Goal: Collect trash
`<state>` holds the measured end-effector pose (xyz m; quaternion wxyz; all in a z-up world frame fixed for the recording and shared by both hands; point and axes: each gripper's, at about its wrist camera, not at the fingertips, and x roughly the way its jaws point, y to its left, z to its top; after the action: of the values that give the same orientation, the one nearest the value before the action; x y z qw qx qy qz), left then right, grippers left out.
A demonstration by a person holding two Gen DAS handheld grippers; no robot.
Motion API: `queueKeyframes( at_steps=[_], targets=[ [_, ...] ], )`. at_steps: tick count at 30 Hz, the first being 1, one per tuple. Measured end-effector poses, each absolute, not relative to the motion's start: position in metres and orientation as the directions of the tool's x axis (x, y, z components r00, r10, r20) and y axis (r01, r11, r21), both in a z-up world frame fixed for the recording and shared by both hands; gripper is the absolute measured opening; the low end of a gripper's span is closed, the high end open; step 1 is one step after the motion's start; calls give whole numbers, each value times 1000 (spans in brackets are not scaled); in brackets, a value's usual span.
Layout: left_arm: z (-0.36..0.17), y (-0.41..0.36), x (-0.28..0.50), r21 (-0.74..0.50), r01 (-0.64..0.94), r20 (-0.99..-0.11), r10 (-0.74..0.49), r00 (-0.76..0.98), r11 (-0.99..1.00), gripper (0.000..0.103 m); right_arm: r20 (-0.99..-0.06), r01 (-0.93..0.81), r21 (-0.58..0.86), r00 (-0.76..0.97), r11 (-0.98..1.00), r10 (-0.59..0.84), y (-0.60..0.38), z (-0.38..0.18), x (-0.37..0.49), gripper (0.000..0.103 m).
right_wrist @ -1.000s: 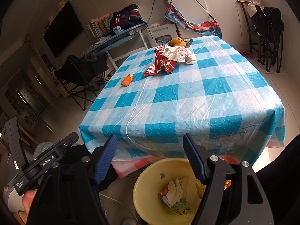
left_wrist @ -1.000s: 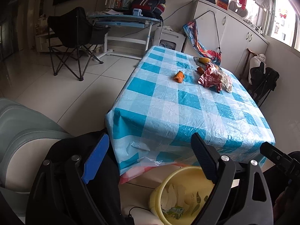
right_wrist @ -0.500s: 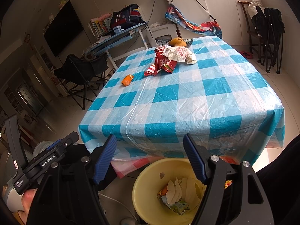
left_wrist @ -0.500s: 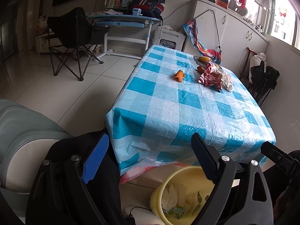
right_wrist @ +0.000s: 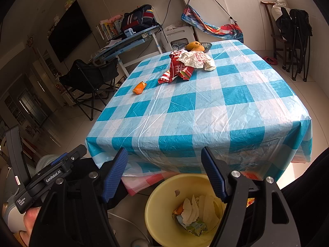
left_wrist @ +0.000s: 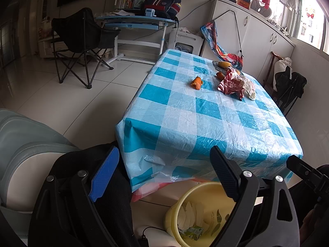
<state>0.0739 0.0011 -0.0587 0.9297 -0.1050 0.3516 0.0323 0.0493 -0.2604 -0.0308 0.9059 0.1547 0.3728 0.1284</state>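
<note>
A yellow bin (right_wrist: 160,201) (left_wrist: 191,197) stands on the floor below the table's near edge, holding white tissues and a green carton (right_wrist: 195,225). On the blue checked tablecloth (right_wrist: 205,111) (left_wrist: 185,123) lie an orange peel (right_wrist: 139,87) (left_wrist: 196,83), a red wrapper (right_wrist: 176,70) (left_wrist: 230,82) and a crumpled white bag (right_wrist: 197,60) (left_wrist: 249,86). My left gripper (left_wrist: 164,164) hangs open and empty before the table's edge. My right gripper (right_wrist: 164,164) is open and empty above the bin. The left gripper (right_wrist: 51,175) shows at the right wrist view's lower left.
A bowl with yellow fruit (right_wrist: 197,45) (left_wrist: 223,64) sits at the table's far end. A black folding chair (left_wrist: 80,41), a blue desk (left_wrist: 135,20) and white cabinets (left_wrist: 257,35) stand beyond. A grey sofa arm (left_wrist: 22,148) is at my left.
</note>
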Motion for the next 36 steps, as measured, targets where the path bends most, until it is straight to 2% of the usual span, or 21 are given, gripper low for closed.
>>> queueKeyframes(
  at_steps=[16, 22, 25, 36],
  targets=[
    [-58, 1, 75, -177, -133, -660, -17, 751, 975, 87, -633, -117, 378, 691, 918, 349, -261, -30, 50, 71],
    [-43, 11, 82, -187, -98, -615, -39, 788, 978, 87, -613, -156, 372, 699, 915, 369, -262, -14, 60, 71],
    [-44, 21, 92, -232, -99, -625, -70, 777, 968, 87, -605, -182, 342, 708, 922, 364, -265, -4, 73, 76],
    [-43, 10, 164, -166, -51, -652, -71, 755, 985, 87, -636, -186, 261, 705, 947, 314, -285, 3, 165, 76]
  ],
)
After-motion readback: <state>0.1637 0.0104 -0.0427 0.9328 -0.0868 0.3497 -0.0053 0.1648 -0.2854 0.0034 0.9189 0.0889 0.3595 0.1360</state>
